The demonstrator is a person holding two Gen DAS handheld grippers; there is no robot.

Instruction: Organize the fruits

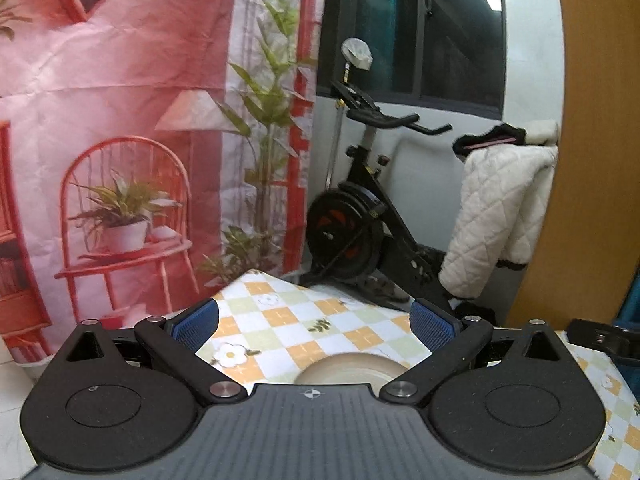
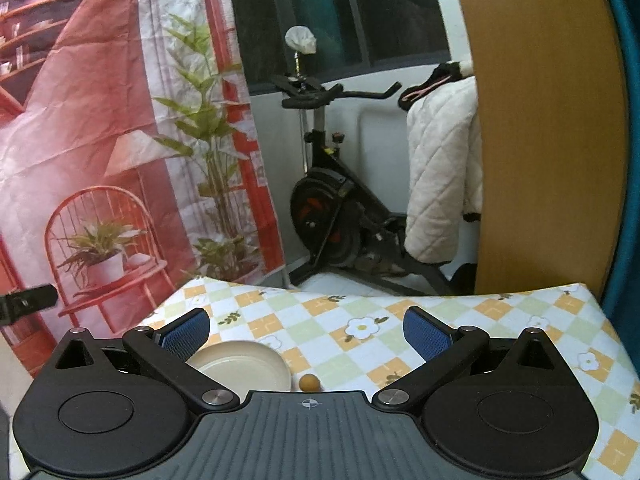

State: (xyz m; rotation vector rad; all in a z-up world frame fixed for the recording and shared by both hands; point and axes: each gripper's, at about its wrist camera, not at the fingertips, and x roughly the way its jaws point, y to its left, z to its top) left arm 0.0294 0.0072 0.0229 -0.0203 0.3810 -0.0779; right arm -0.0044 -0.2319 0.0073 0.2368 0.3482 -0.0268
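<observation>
R gripper [image 2: 306, 330] nearer: fingers wide, empty, w/ 1 small round orange fruit [image 2: 310, 382] low, about centred btwn them, cream plate [image 2: 256, 364] just L of it; L gripper [image 1: 315, 322] also wide, only plate rim [image 1: 348, 368] below.

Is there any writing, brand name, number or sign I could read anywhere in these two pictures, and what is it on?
No readable text in either view.
Exercise bike: a yellow label on the frame, too small and blurred to read.
Left gripper and right gripper: each body bears only a small crosshair mark, no letters.
Tablecloth: flowers and checks only.
Printed backdrop: pictures only.
</observation>
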